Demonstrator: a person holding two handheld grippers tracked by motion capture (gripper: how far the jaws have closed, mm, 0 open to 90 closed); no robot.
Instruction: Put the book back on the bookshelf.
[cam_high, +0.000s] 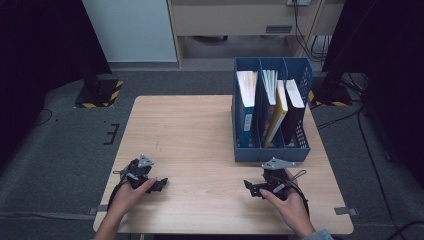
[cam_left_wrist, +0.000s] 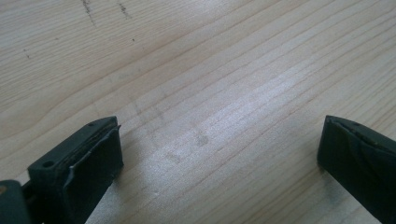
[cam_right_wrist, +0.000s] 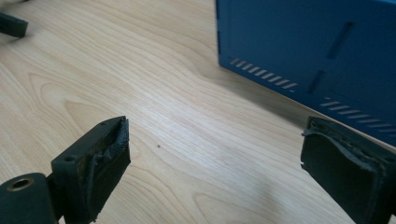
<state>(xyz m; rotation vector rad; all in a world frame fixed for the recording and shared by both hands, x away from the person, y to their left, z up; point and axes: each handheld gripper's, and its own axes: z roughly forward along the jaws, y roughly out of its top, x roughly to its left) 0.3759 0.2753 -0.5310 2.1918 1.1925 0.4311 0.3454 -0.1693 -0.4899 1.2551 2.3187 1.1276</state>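
Observation:
A blue three-slot file rack (cam_high: 270, 151) stands on the right half of the wooden table (cam_high: 195, 130); its slots hold several books and folders (cam_high: 277, 105). My left gripper (cam_high: 161, 184) rests low near the front left of the table, held by a hand, and its jaws stand wide apart over bare wood (cam_left_wrist: 219, 140). My right gripper (cam_high: 250, 188) sits near the front right, just in front of the rack, also open with nothing between its jaws (cam_right_wrist: 215, 154). The rack's blue front wall (cam_right_wrist: 308, 46) fills the upper right of the right gripper view.
Grey carpet surrounds the table. A stand base with yellow-black tape (cam_high: 99, 93) sits on the floor at the far left, and another (cam_high: 327, 95) at the far right with cables beside it. Bare tabletop stretches between the two grippers and left of the rack.

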